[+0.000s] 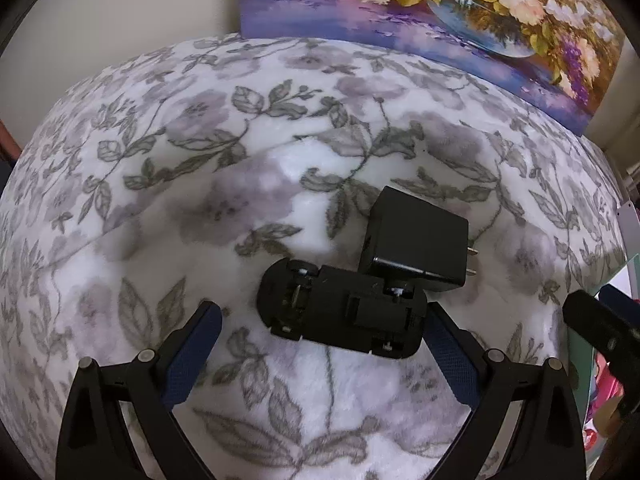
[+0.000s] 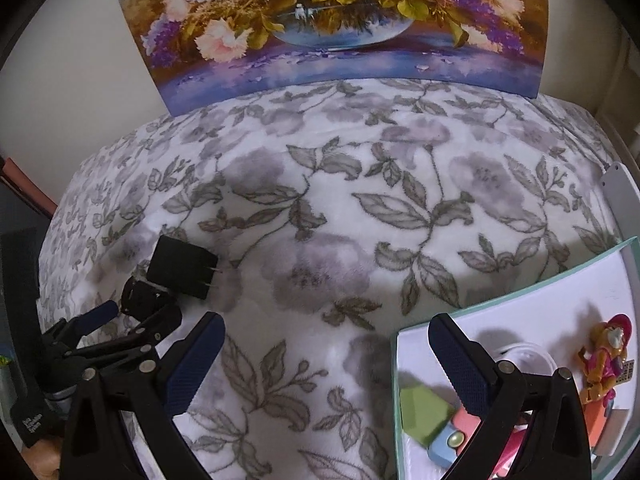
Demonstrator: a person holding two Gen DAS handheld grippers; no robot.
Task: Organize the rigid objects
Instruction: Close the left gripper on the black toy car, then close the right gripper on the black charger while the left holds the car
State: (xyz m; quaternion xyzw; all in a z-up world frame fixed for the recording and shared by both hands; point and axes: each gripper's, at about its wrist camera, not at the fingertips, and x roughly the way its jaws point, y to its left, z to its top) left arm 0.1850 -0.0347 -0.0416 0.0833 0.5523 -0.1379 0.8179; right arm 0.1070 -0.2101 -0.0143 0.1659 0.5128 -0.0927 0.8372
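A black toy car [image 1: 340, 312] lies upside down on the floral blanket [image 1: 240, 160], touching a black plug adapter [image 1: 416, 240] behind it. My left gripper [image 1: 324, 320] is open, its fingers on either side of the car, not closed on it. In the right wrist view the adapter [image 2: 182, 266] and car [image 2: 140, 300] sit at the left with the left gripper [image 2: 136, 316] around the car. My right gripper [image 2: 326, 336] is open and empty, over the blanket beside a white tray [image 2: 520, 304] that holds a green block [image 2: 422, 412], a toy figure [image 2: 604, 356] and other small toys.
A flower painting [image 2: 332, 20] leans against the wall behind the blanket. The tray's mint rim [image 2: 396, 400] runs under my right finger. The bed edge drops off at the left [image 2: 24, 260]. A white round lid [image 2: 528, 356] lies in the tray.
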